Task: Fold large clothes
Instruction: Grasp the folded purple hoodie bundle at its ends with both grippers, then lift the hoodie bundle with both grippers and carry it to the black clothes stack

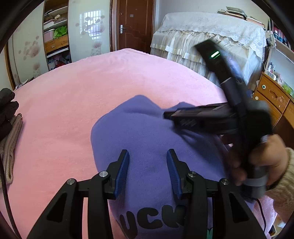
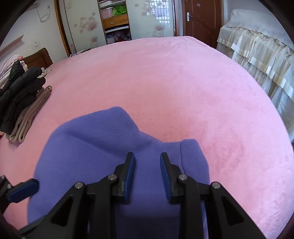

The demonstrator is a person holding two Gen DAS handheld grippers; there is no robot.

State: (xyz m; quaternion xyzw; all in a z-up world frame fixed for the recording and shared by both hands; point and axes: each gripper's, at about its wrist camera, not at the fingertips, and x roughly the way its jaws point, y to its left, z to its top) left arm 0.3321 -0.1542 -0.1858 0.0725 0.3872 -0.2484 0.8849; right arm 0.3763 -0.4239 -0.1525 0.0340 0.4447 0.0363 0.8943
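A purple sweatshirt (image 1: pixel 147 132) with black lettering (image 1: pixel 152 218) lies bunched on the pink bed cover (image 1: pixel 73 103). My left gripper (image 1: pixel 148 153) is open just above the sweatshirt's middle, holding nothing. My right gripper (image 2: pixel 147 156) is open over the same sweatshirt (image 2: pixel 91 147), near a folded sleeve end (image 2: pixel 193 154). In the left wrist view the right gripper (image 1: pixel 167 114) shows from the side, blurred, low over the cloth at the right. A tip of the left gripper's fingers (image 2: pixel 23 189) shows at the lower left of the right wrist view.
A black padded jacket (image 2: pixel 18 92) and a brown knitted piece (image 2: pixel 31 114) lie at the bed's left edge. A lace-covered piece of furniture (image 1: pixel 211 36) stands beyond the bed at the right, a wooden drawer unit (image 1: pixel 272 97) beside it. A wardrobe (image 2: pixel 114 20) and door (image 2: pixel 200 16) are behind.
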